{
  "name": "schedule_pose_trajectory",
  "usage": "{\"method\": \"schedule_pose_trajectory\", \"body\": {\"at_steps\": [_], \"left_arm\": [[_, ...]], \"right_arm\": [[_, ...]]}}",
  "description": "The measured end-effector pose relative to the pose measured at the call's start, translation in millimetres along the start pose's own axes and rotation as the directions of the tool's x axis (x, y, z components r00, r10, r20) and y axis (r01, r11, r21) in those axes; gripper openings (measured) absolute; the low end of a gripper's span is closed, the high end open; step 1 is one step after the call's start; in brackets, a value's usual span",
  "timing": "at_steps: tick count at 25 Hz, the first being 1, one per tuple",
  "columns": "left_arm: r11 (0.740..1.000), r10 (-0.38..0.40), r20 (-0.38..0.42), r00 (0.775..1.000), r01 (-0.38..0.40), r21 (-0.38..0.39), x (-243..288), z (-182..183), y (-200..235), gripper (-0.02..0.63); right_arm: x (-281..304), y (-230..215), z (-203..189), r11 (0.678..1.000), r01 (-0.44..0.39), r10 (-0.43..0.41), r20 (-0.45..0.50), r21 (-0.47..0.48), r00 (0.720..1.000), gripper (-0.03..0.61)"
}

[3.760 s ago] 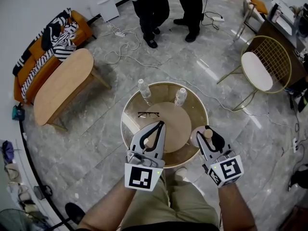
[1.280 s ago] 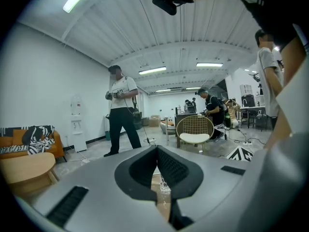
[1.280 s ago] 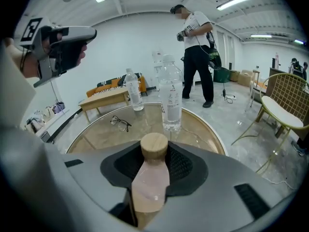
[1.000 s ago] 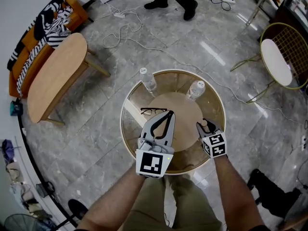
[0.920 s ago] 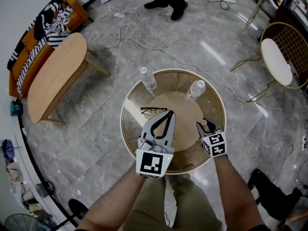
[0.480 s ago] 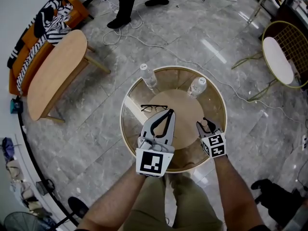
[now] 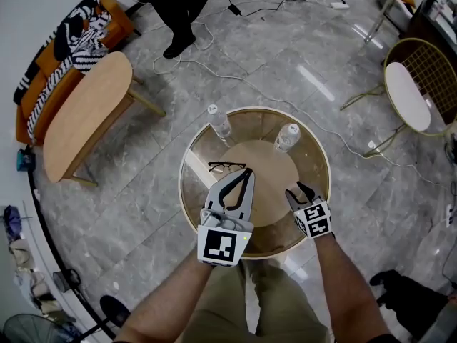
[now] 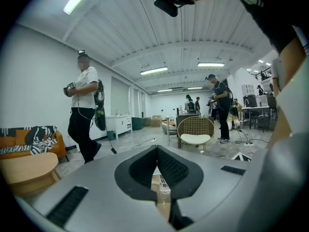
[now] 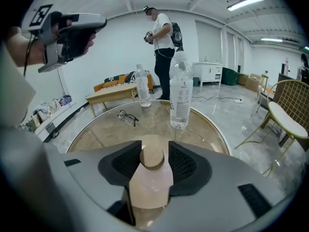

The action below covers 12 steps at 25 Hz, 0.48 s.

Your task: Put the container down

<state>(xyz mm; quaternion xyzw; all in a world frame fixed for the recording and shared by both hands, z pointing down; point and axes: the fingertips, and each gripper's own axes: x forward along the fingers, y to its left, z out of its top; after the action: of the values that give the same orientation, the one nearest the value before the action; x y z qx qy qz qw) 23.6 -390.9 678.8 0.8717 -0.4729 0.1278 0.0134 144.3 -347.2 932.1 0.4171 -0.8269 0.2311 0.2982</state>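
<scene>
Container (image 9: 149,178) — pale pink bottle-shaped vessel with a round tan cap, upright, at the near right part of the round glass table (image 7: 314,156). It stands between the jaws of the right gripper (image 9: 154,154).

Right gripper: jaws wide, and they have just been opening. The cap sits in the gap between them with a sliver of space on its right side. The pads appear not to press on it. The container's base lies below the gripper body and is hidden in the right gripper view.

Left gripper (image 7: 246,171): jaws closed together at the tips and holding nothing. It is raised above the table, left of the right gripper.

Other items on the table:
- two clear water bottles (image 7: 219,123) (image 7: 286,137), upright at the far edge, well apart from the container
- eyeglasses (image 7: 227,167), lying flat at the far left of the wooden disc (image 7: 268,170) in the table's centre, just beyond the left gripper's tips

Status of task — judged largely done. The container holds itself upright with the grip let go, which suggests that it already rests on the table, though the contact itself is not shown.

Remaining: draw the right gripper back and clear of the cap without knocking it. The narrow neck and cap sit close to both pads, so a straight pull towards the person seems the safest course.
</scene>
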Motion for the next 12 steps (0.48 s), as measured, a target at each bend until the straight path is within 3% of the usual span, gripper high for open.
{"method": "schedule_pose_trajectory", "body": {"at_steps": [6, 12], "left_arm": [[0.999, 0.039, 0.013, 0.999, -0.039, -0.023, -12.5, 30.0, 6.3, 0.015], [0.995, 0.071, 0.031, 0.997, -0.069, -0.075, -32.9, 75.3, 9.3, 0.015]], "right_arm": [[-35.8, -1.3, 31.5, 0.999, -0.002, 0.0, 0.062, 0.037, 0.998, 0.186], [-103.2, 10.1, 88.0, 0.999, -0.016, 0.01, 0.195, 0.028, 0.981, 0.076]]}}
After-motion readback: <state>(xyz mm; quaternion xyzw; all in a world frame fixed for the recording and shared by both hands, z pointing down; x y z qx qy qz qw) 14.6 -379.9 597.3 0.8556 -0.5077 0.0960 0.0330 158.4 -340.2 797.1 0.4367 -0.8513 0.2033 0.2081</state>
